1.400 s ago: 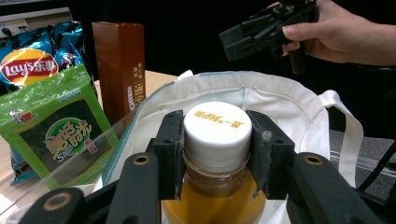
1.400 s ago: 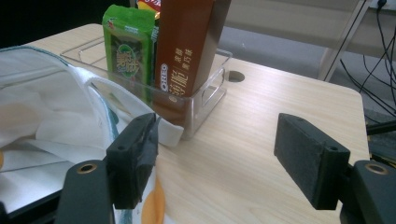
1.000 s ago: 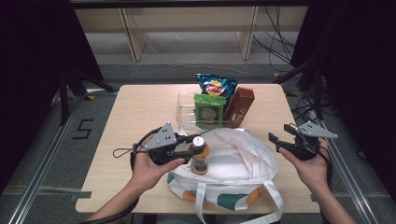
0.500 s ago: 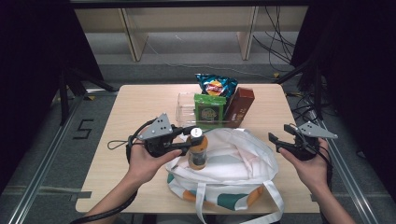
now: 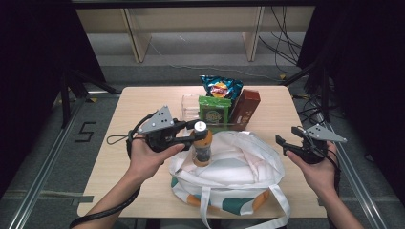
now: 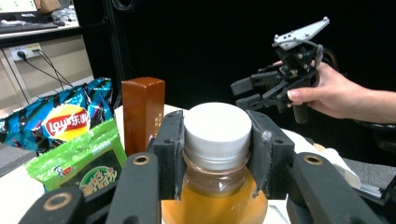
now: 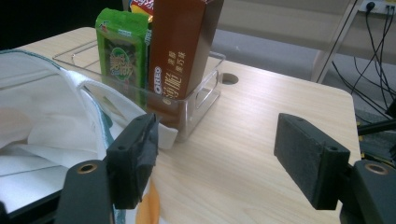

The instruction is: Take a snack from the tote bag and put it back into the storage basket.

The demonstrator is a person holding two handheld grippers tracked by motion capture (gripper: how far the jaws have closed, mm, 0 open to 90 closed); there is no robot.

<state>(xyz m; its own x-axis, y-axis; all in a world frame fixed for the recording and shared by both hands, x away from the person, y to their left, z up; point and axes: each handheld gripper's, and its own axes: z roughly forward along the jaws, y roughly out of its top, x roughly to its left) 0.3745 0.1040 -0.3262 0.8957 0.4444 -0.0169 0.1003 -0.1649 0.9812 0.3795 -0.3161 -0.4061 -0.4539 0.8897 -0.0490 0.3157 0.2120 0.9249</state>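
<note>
Above the table point(image 5: 143, 102), the bottle point(image 5: 201, 145) sits clamped in the left claw point(image 5: 191, 133).

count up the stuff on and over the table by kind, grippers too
bottles: 1, the drink bottle clamped in the left gripper
snack packs: 3, chips bag, green pack, brown box
clear bins: 1, clear bin
bags: 1, tote bag
grippers: 2, with the right gripper open
total: 8
</note>
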